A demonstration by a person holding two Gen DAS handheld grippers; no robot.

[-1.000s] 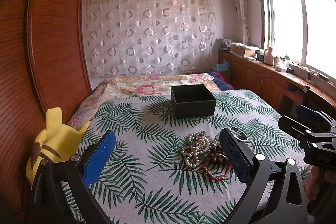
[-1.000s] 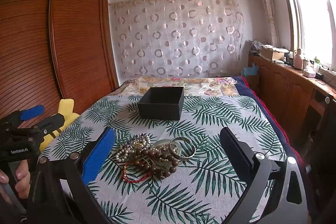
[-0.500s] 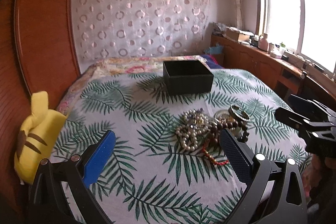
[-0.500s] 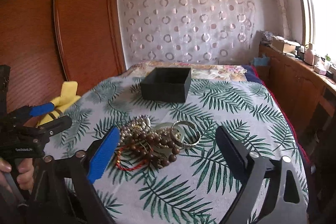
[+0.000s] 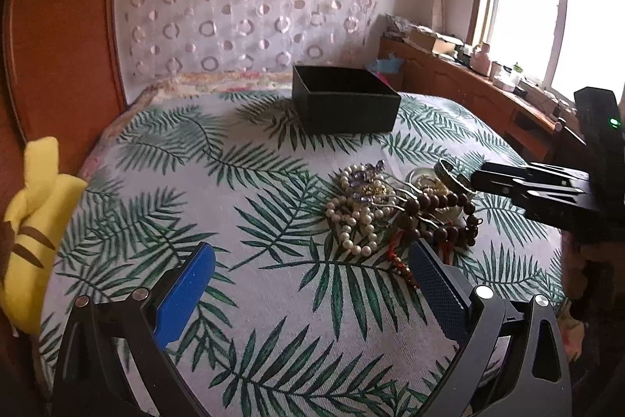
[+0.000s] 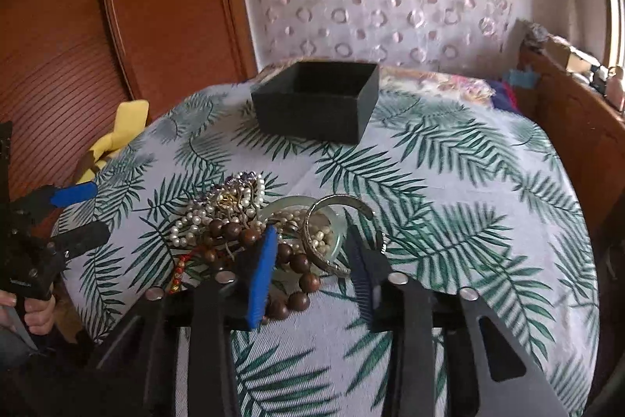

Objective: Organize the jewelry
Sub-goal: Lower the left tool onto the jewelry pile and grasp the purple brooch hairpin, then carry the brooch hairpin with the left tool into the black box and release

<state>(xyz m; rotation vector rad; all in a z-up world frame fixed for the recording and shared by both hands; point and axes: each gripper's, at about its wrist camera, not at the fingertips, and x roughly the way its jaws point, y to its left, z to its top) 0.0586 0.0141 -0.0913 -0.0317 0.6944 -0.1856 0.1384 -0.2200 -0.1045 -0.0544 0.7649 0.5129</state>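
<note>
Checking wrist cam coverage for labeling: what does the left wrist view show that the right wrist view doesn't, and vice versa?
Left wrist only: the bright window with its cluttered wooden sill, and the right tool reaching in beside the heap.

Right wrist only: the person's bare hand gripping the left tool, and the right tool's fingers bracketing the silver metal bangle, not yet shut on it.

Both: the open black square box, the tangled heap of pearl and brown wooden bead strands, the palm-leaf bedspread and the yellow plush toy.
</note>
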